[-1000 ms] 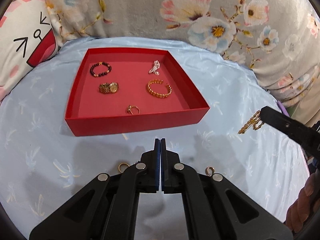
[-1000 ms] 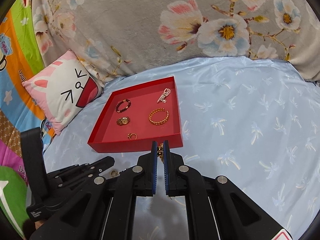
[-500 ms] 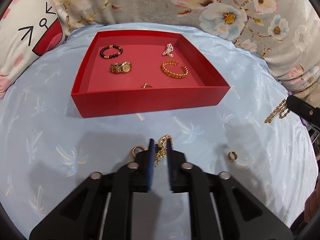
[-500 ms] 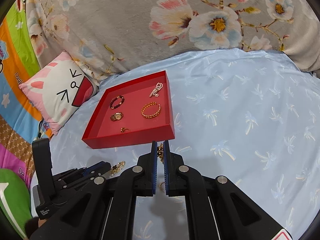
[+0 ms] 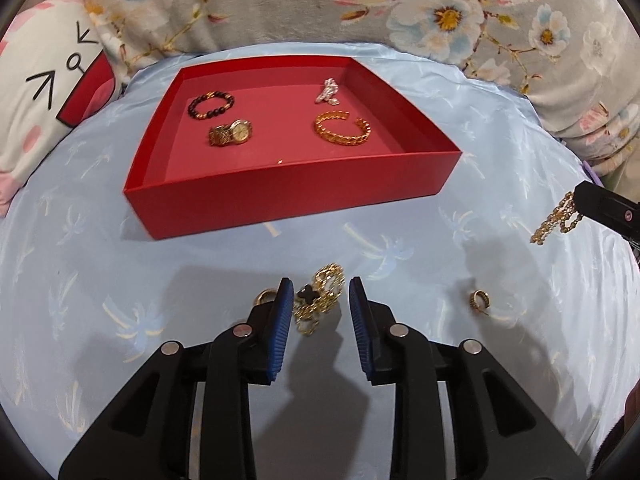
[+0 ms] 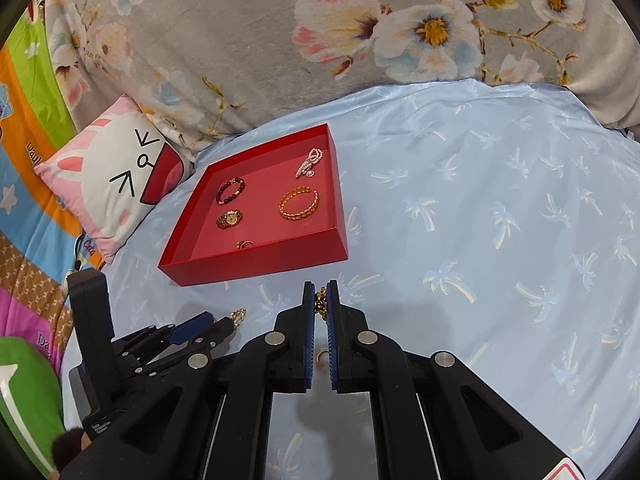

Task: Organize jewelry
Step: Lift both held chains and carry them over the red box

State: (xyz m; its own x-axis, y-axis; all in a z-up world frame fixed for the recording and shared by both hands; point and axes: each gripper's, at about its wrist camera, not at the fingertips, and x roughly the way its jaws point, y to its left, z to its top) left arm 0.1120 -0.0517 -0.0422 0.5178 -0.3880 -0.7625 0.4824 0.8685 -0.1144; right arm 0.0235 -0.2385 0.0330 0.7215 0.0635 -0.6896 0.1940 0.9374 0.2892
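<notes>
**Left jaws widened over clover bracelet; right holding chain**

Since the earlier frame, the left gripper (image 5: pixel 318 314) had spread its jaws wider and closed in on the clover bracelet (image 5: pixel 320 300).

Left wrist view: the bracelet, gold links with a black clover charm, lay bunched on glossy blue satin between the ribbed blue pads, near the red tray (image 5: pixel 288 196). Two small gold rings (image 5: pixel 479 302) lay either side. Recommendation: descend squarely and close on the thickest bunch, as loose links slip.

Right wrist view: the right gripper (image 6: pixel 320 300) was pinching a gold chain (image 6: pixel 320 302), jaws nearly together, just near of the tray (image 6: pixel 256 266), which held a watch (image 6: pixel 230 219), a beaded bracelet and a cuff.
</notes>
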